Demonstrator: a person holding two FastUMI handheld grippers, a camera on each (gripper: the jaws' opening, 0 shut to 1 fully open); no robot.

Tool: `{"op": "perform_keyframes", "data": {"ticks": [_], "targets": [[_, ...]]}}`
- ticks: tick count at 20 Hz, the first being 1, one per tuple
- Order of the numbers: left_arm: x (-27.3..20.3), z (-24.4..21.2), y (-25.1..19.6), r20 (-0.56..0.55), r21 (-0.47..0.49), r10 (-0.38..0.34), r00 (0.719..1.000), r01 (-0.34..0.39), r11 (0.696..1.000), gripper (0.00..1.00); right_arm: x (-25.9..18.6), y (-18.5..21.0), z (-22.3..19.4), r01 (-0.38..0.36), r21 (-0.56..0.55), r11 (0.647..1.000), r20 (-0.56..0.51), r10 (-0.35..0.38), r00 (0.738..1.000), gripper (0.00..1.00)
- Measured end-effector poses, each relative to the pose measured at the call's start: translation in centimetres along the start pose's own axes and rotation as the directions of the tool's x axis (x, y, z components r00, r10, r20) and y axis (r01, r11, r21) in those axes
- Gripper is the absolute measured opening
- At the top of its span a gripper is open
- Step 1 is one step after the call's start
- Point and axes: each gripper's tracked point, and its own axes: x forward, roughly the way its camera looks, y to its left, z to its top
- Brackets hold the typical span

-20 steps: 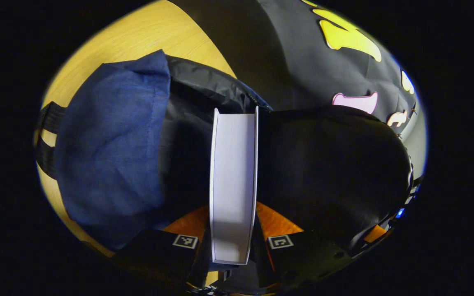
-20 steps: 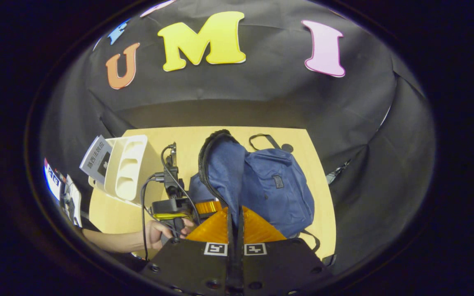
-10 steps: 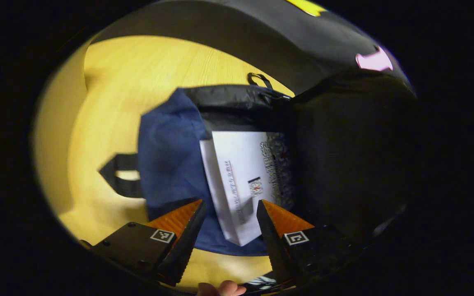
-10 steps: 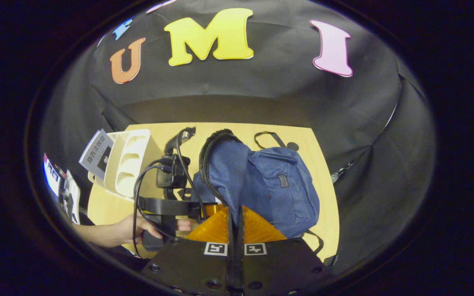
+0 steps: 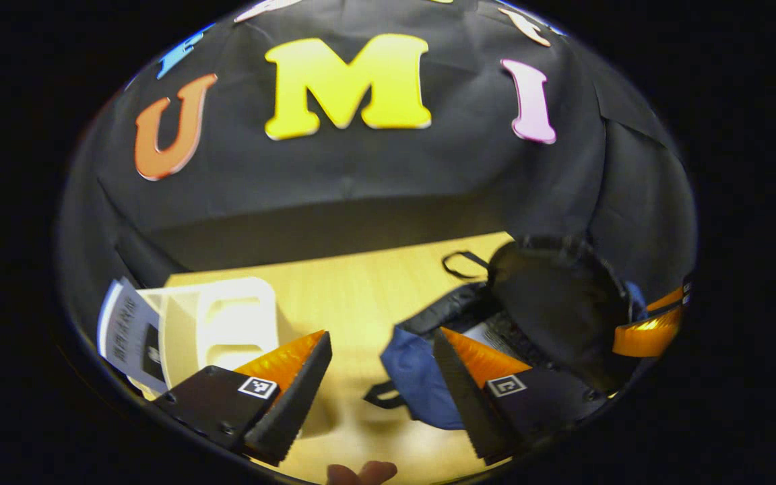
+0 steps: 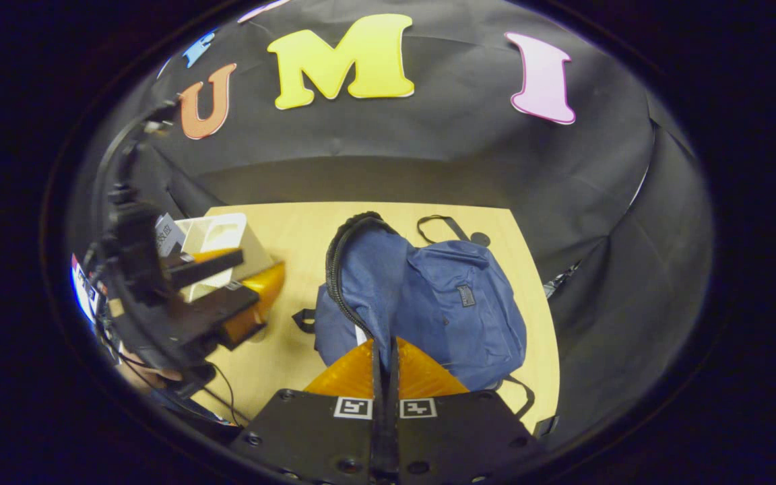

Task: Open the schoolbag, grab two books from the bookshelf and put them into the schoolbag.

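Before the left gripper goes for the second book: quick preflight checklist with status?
1. Left gripper open and holding nothing: ok, fingers spread apart.
2. First book in the schoolbag: ok, a white cover shows inside the opening.
3. Schoolbag held open: ok, the right gripper is shut on the flap edge.
4. Second book available: ok, it leans at the far side of the white bookshelf.
5. Path to the bookshelf: ok, only bare table lies between.
6. How firmly the flap is pinched: cannot tell.
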Motion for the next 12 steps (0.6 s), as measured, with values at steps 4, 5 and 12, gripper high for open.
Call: {"op": "perform_keyframes", "data": {"ticks": [4, 5, 12], "targets": [[-5.0, 3.8, 5.1, 0.096, -0.056, 0.069, 0.993, -0.064, 0.996, 0.94, 0.2, 0.7, -0.2, 0.001, -0.025, 1.000, -0.003, -0.001, 1.000, 0.00], [-6.1, 4.4, 6.9, 0.099, -0.061, 0.096, 0.991, -0.090, 0.994, 0.99, 0.1, 0.8, 0.0, 0.003, -0.031, 1.000, -0.001, -0.003, 1.000, 0.00], [-13.8, 12.1, 18.4, 0.331, -0.032, 0.333, 0.883, -0.342, 0.939, 0.99, 0.4, 1.3, -0.4, -0.005, 0.017, 1.000, 0.003, 0.005, 1.000, 0.00]]}}
